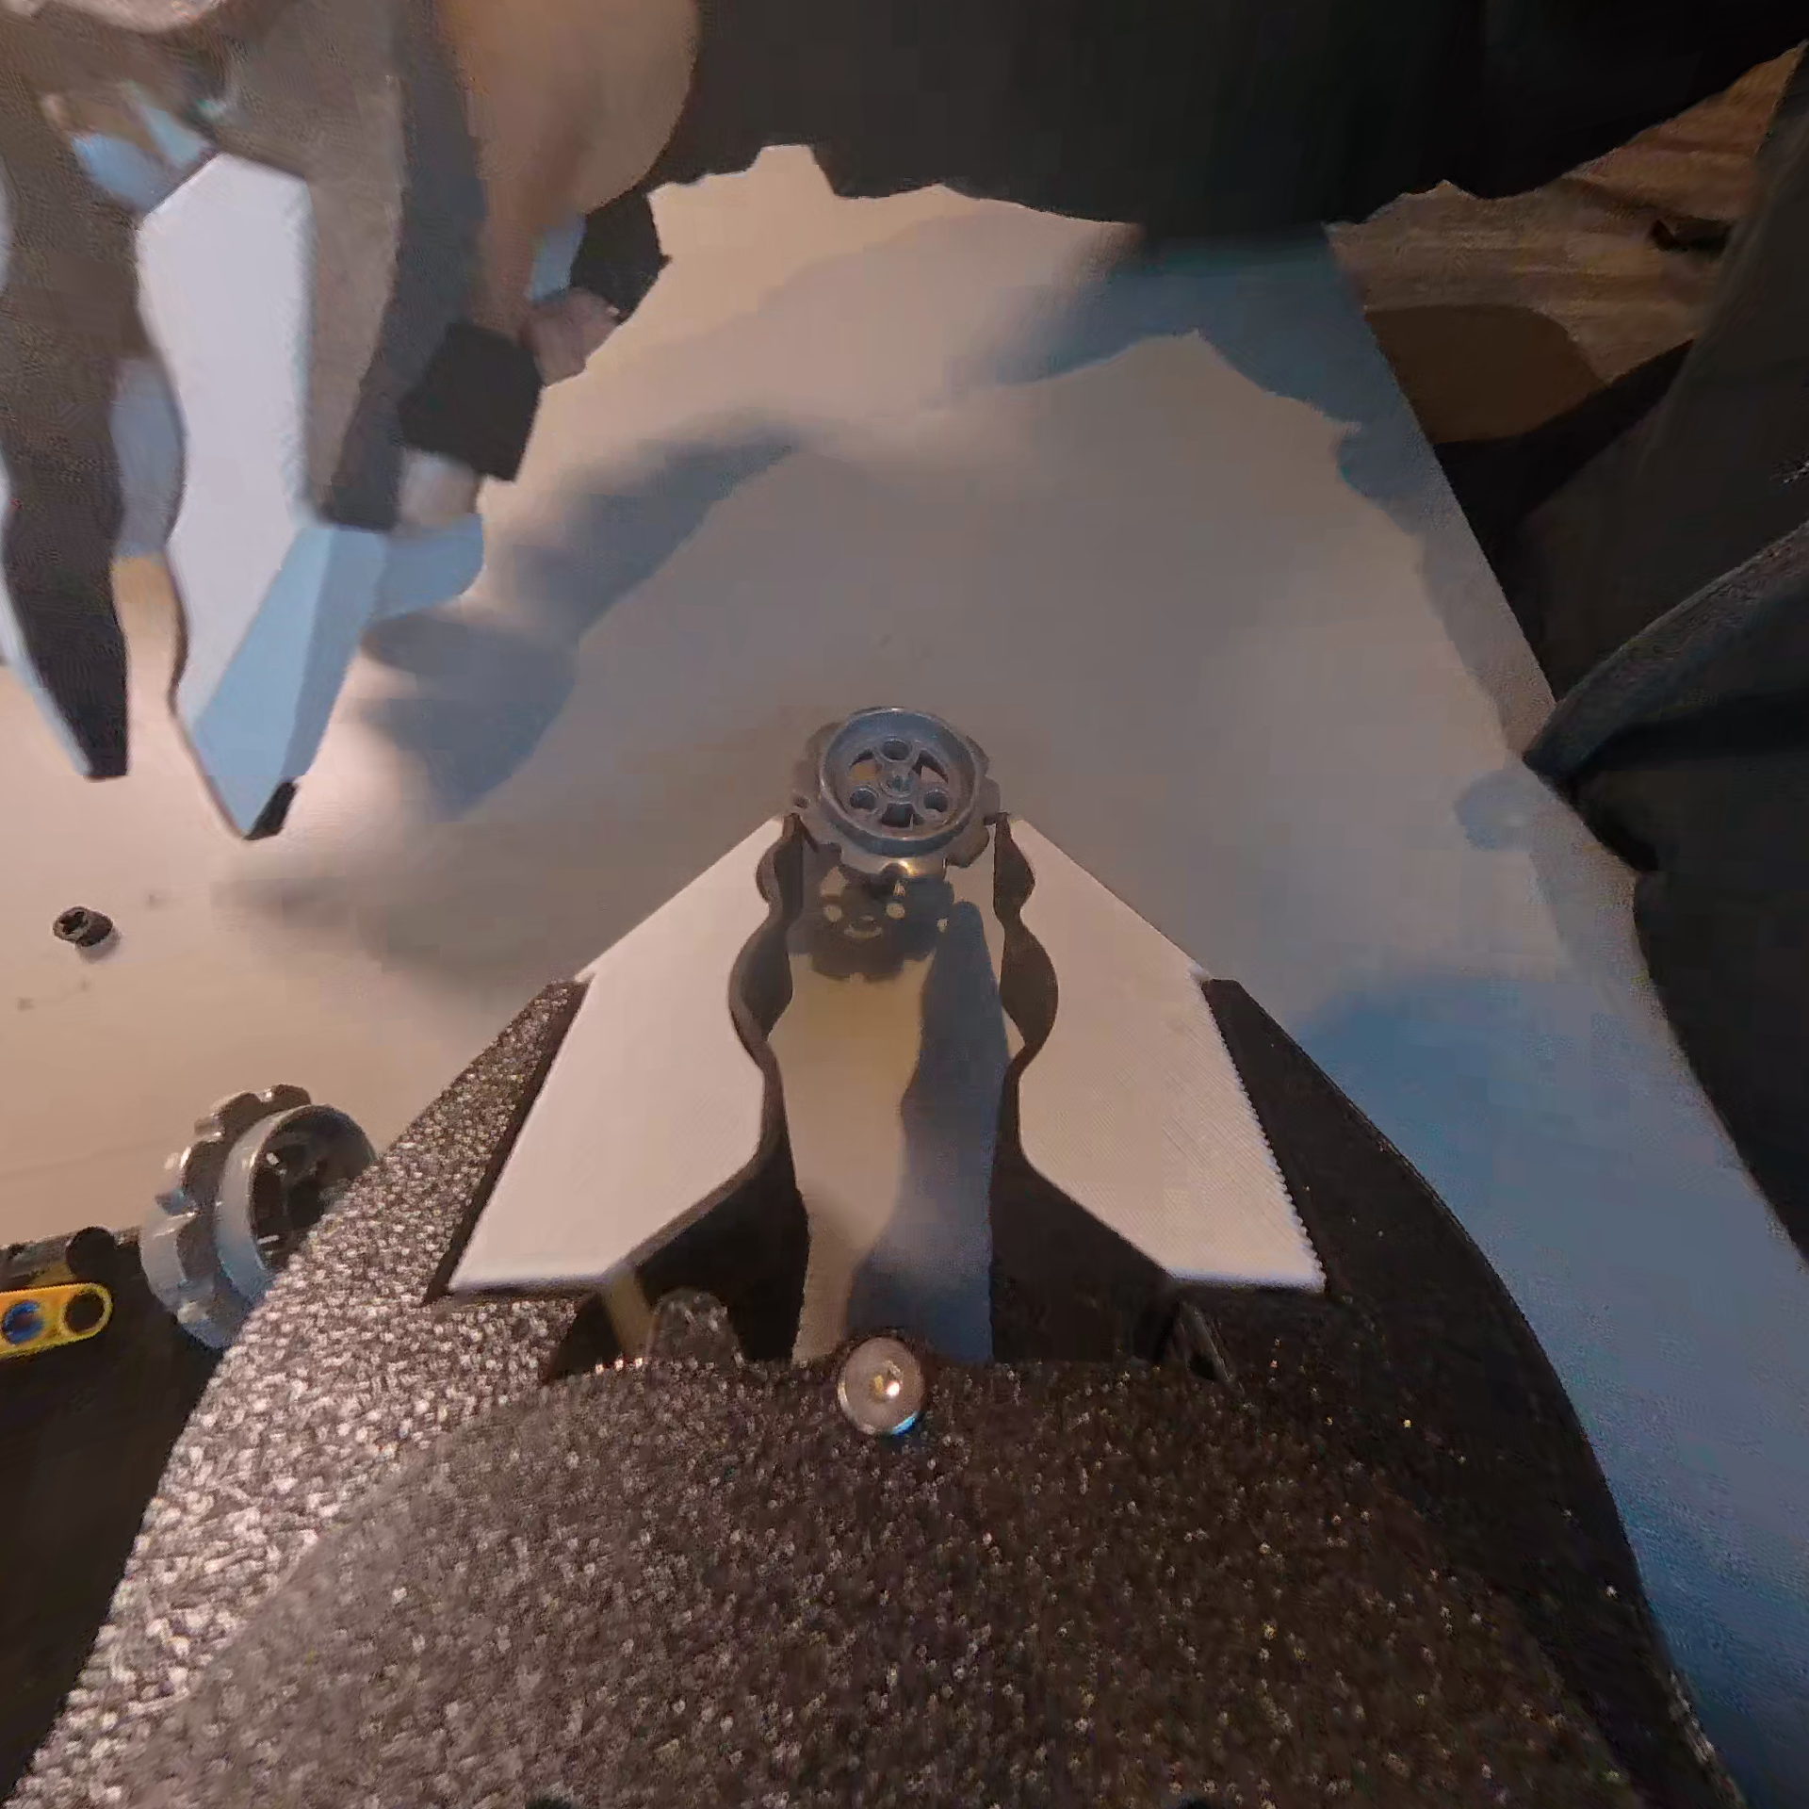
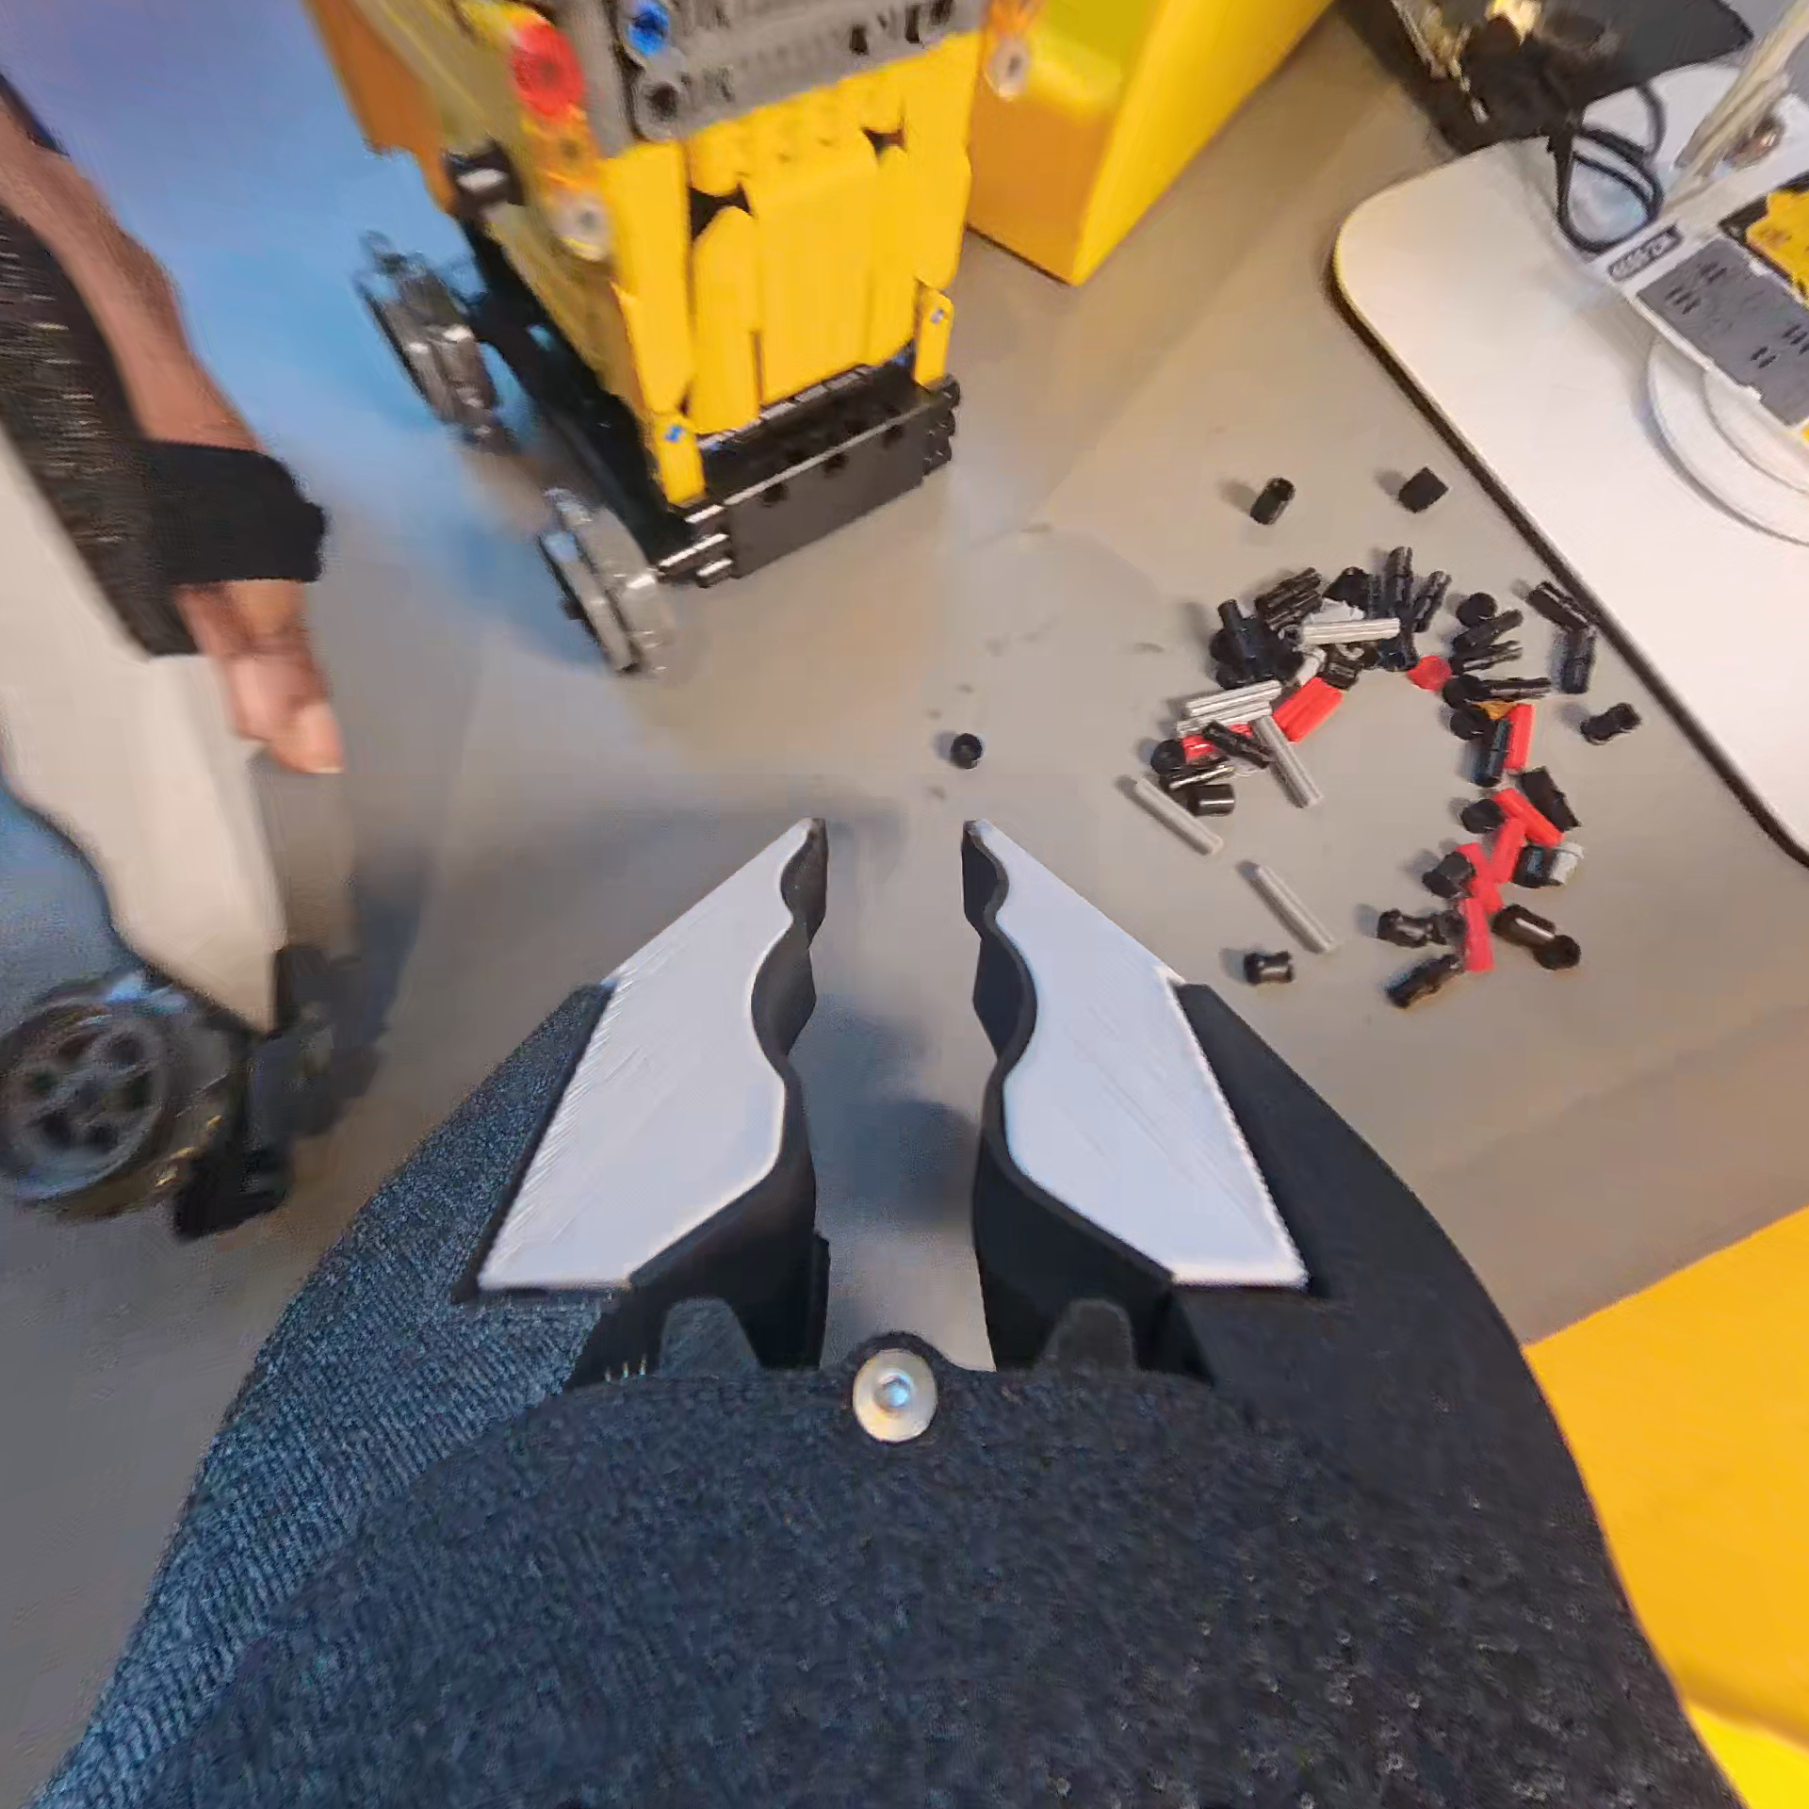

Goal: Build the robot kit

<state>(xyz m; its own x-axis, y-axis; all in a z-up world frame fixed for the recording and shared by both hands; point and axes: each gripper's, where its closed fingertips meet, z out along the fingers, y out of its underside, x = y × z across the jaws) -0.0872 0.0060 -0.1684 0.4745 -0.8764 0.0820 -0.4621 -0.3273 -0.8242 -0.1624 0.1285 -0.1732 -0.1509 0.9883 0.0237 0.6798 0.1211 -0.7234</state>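
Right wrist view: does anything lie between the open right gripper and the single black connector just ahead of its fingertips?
Nothing visible does. The right gripper stands open above bare grey table, and the lone black connector lies just beyond its tips, slightly right. The pile of pins sits off to the right.

Left wrist view sits just behind its own hand-held gripper (image 1: 896, 832), looks forward and down along the fingers at the counter (image 1: 979, 548), close, tips nearly at the surface. The other hand-held gripper (image 1: 181, 783) shows upper left. Right wrist view is mounted the same way on its hand-held gripper (image 2: 894, 842), higher off the counter (image 2: 881, 636), angled down, wider sweep. Shared: the counter, the lone black bush (image 1: 83, 926) (image 2: 966, 749), and the wheel (image 1: 896, 783) (image 2: 93, 1096) at its left edge.
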